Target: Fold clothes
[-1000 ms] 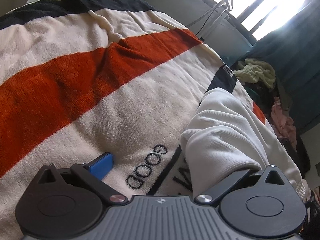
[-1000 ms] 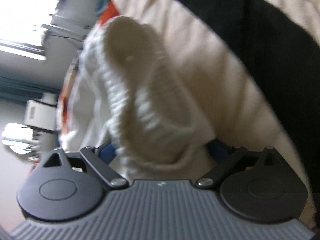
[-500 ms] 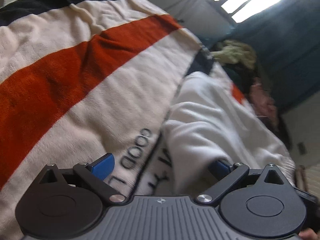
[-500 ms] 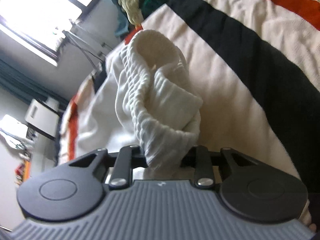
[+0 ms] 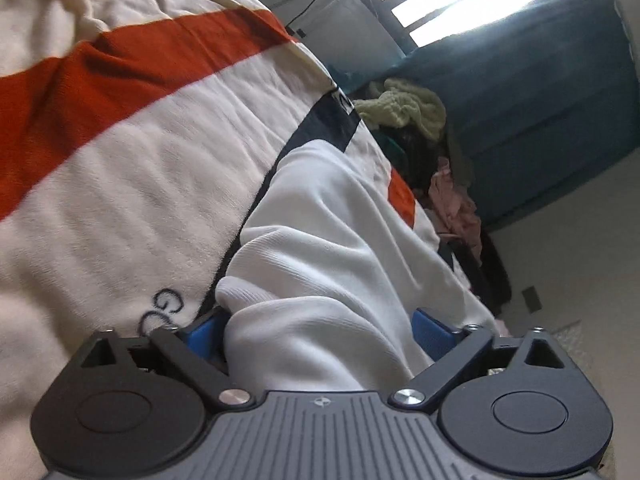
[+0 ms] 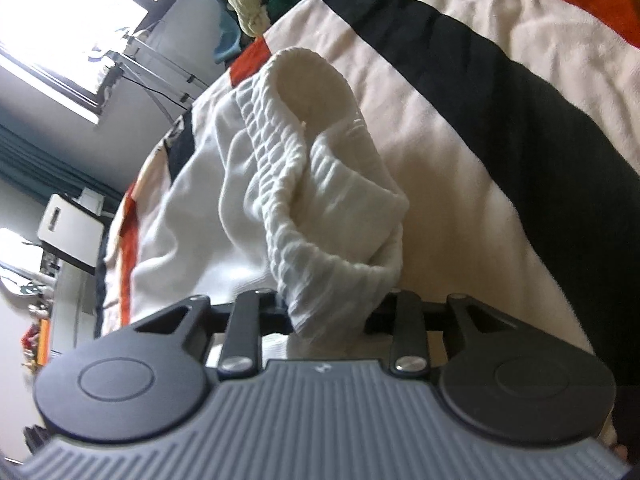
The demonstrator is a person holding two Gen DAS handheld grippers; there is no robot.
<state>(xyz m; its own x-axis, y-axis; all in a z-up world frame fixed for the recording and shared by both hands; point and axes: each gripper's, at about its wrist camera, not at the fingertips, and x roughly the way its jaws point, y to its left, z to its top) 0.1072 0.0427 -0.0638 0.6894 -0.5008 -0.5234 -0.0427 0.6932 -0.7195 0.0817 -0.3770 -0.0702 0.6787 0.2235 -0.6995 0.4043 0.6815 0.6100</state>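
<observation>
A white garment (image 5: 340,240) lies on a striped cream, orange and black blanket (image 5: 140,160). My left gripper (image 5: 318,332) straddles a thick fold at the garment's near end. Its jaws are closing, and the fold fills the gap between the blue pads (image 5: 204,336). In the right wrist view the garment's ribbed hem (image 6: 304,168) curls up off the blanket (image 6: 460,160). My right gripper (image 6: 332,316) has the hem bunched between narrow jaws that are easing open slightly. The cloth hides its pads.
A pile of other clothes (image 5: 404,108) sits past the bed's far end, in front of a teal curtain (image 5: 540,100). A wire drying rack (image 6: 160,60) stands under the bright window. A white appliance (image 6: 68,228) is at the left of the right wrist view.
My left gripper moved right from the blanket's lettering onto the garment's fold, and its jaws narrowed. My right gripper went from wide around the ribbed hem to clamped on it.
</observation>
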